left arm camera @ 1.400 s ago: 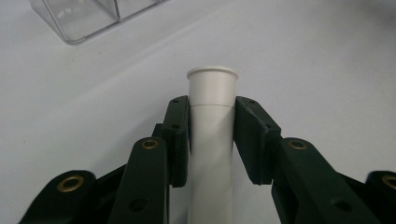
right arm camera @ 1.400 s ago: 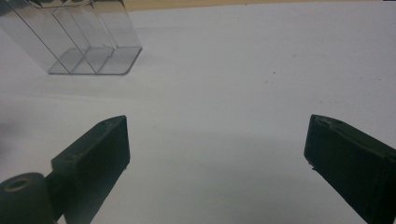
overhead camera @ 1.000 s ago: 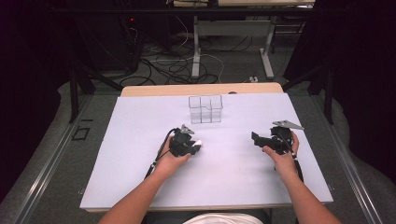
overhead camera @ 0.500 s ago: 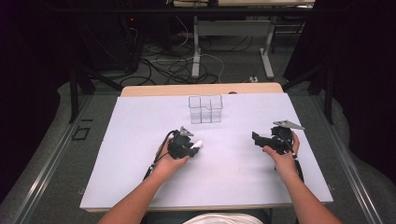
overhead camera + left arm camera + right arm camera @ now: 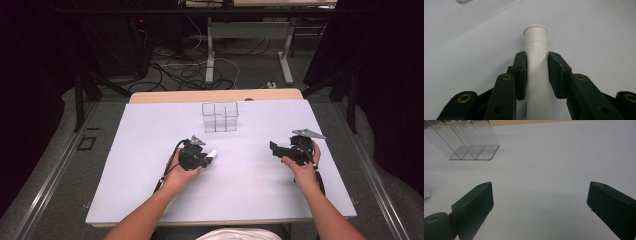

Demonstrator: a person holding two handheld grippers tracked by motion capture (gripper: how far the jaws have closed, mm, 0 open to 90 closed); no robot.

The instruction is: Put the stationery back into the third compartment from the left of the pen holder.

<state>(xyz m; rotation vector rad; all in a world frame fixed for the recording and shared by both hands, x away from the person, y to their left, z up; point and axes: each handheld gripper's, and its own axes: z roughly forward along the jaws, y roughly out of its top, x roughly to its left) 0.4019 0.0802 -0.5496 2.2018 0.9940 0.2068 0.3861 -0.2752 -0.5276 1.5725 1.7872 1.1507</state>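
White plastic: the tube (image 5: 537, 67) you work with is a capped white cylinder, lying low over the pale tabletop (image 5: 150, 130).
Left hand-held gripper (image 5: 200, 159): your jaws have just been closing and now pinch the tube from both sides, pads flat against its wall.
Tube axis: it runs straight out along your left jaws, cap end foremost, poking past the fingertips toward the middle of the tabletop.
Right hand-held gripper (image 5: 276, 148): your jaws stand spread wide with nothing between them, resting apart at the right side.
Clear box (image 5: 220, 117): the divided, see-through holder stands upright beyond both hands, closer to your left.
Coming move: the holder lies ahead and slightly right of the cap end, so you would probably need to tip the tube upright before lowering it into a compartment.
Nearer hand: your left.
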